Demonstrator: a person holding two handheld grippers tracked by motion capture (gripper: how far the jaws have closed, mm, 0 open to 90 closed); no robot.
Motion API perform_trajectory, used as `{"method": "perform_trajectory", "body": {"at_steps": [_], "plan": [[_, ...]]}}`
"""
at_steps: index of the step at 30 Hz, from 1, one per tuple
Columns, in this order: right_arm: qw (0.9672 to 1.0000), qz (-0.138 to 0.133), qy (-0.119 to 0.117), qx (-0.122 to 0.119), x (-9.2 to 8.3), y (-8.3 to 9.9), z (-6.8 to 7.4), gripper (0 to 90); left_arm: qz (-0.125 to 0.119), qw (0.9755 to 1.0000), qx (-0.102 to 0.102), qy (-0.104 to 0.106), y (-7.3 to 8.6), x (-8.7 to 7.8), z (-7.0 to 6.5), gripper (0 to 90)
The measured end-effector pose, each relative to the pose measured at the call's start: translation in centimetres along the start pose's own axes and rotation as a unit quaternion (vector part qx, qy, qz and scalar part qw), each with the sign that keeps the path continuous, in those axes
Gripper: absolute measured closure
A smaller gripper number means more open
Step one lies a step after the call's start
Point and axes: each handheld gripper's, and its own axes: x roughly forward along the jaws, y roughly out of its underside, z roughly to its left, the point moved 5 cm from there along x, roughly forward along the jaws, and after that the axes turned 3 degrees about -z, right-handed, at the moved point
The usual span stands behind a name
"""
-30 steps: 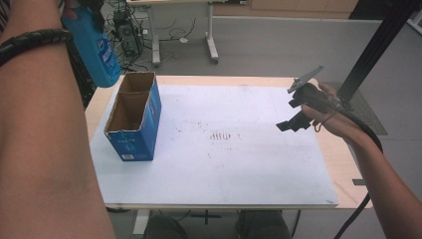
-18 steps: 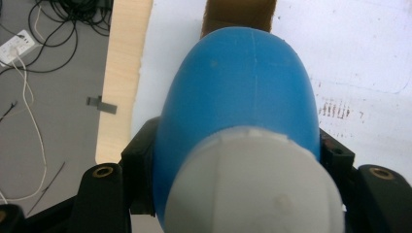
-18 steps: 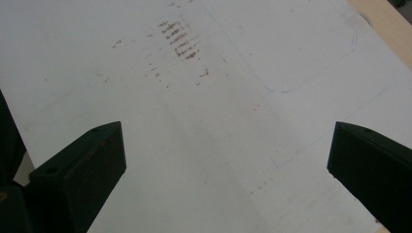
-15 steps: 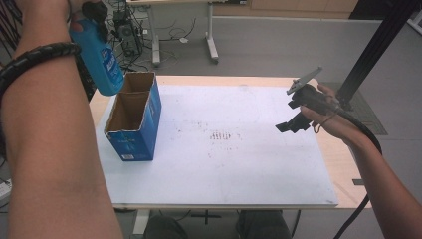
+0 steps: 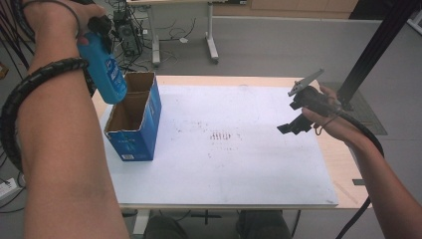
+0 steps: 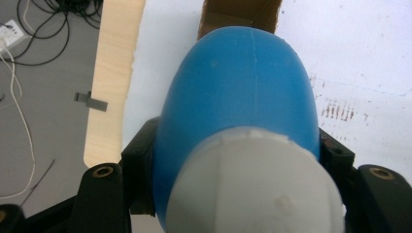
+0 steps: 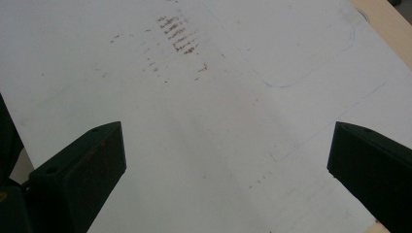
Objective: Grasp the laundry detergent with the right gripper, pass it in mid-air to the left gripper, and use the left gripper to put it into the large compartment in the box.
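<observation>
Blue plastic bottle with pale grey cap (image 5: 105, 69), gripped above open blue cardboard box (image 5: 133, 119) near the bench's left edge.

Left gripper (image 5: 98, 26): clenched on the bottle just below its cap; the bottle hangs tilted, base over the box's far opening. Box: stands on the white sheet (image 5: 249, 164) by the left edge, top flaps open; pale print on its near end, too small to read. Right gripper (image 5: 298, 112): released, jaws wide, held above the sheet near the right edge. Open room: sheet bare between box and right gripper, save faint brown smudges (image 5: 219, 136) at centre; wooden bench (image 5: 343, 164) margin shows along the far, left and right edges.
</observation>
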Motion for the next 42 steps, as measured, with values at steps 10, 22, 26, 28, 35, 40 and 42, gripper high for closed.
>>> {"method": "perform_trajectory", "body": {"at_steps": [10,22,26,28,35,40,42], "plan": [[1.0,0.006,-0.003,-0.001,0.6,0.3,0.1,0.3,-0.001,1.0,-0.004,-0.005,0.2,2.5,0.3,36.4],[0.9999,0.011,-0.005,-0.003,1.2,0.4,0.3,0.4,0.009,0.9999,-0.007,0.005,0.7,6.2,0.3,36.4],[0.9999,0.014,-0.004,-0.004,1.3,0.5,0.3,0.4,0.012,0.9999,-0.005,0.005,0.9,7.2,0.2,36.4],[0.9999,0.016,-0.004,-0.004,1.4,0.4,0.3,0.4,0.015,0.9999,-0.004,0.007,1.0,7.8,0.2,36.5],[0.9998,0.019,-0.005,-0.008,1.7,0.2,0.5,0.4,0.019,0.9998,-0.001,0.011,1.3,9.7,-0.1,36.4],[0.9998,0.018,-0.005,-0.011,2.0,-0.1,0.6,0.4,0.022,0.9997,0.003,0.013,1.6,11.0,-0.2,36.4],[0.9997,0.02,-0.006,-0.014,2.0,-0.2,0.7,0.3,0.022,0.9997,0.005,0.014,1.7,11.6,-0.2,36.5]]}}
